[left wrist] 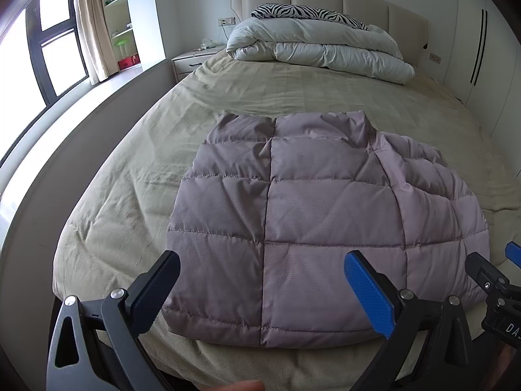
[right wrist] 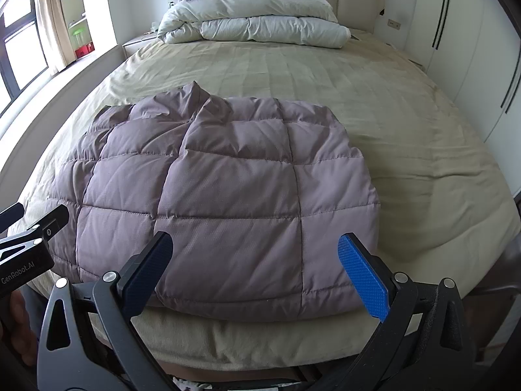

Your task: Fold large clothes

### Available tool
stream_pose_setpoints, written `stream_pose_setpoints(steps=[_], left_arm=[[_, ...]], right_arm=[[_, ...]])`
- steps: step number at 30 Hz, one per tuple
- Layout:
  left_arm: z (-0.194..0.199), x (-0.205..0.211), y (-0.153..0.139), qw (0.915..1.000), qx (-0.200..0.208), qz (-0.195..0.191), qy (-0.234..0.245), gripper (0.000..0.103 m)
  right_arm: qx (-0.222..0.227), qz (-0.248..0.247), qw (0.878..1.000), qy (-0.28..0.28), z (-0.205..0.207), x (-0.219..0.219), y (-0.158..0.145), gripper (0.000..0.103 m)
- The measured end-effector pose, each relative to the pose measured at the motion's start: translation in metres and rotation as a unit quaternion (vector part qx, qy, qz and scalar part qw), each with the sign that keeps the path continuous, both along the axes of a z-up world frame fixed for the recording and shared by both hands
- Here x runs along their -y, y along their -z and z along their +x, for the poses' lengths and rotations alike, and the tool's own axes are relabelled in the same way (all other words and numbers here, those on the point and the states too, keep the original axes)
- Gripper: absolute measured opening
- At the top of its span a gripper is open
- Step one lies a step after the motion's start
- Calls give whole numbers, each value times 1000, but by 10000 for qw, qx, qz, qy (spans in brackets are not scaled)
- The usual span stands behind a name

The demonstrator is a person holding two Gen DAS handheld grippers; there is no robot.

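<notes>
A mauve quilted puffer jacket lies folded into a rough rectangle near the foot of the bed; it also shows in the right wrist view. Its right part is rumpled in the left wrist view. My left gripper is open and empty, just above the jacket's near hem. My right gripper is open and empty, over the near hem too. The right gripper's tip shows at the right edge of the left wrist view. The left gripper shows at the left edge of the right wrist view.
The bed has a beige sheet. A folded white duvet and a zebra pillow lie at the headboard. A nightstand and window are on the left, white wardrobes on the right.
</notes>
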State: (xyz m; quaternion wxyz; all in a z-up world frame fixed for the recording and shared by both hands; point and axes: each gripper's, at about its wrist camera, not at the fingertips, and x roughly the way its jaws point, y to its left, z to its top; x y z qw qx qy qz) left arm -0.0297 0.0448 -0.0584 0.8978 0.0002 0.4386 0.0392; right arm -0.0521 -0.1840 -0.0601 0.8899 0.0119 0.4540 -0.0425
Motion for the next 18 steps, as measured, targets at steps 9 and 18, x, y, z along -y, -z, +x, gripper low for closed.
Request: stream_pose_setpoints(steps=[9, 18], left_arm=[[1, -3, 2, 10000, -27, 18, 1, 103], [0, -1, 2, 10000, -29, 31, 5, 103]], right_arm=[[-35, 43, 10000, -8, 0, -1, 2, 103], [-45, 56, 10000, -15, 0, -2, 3, 103]])
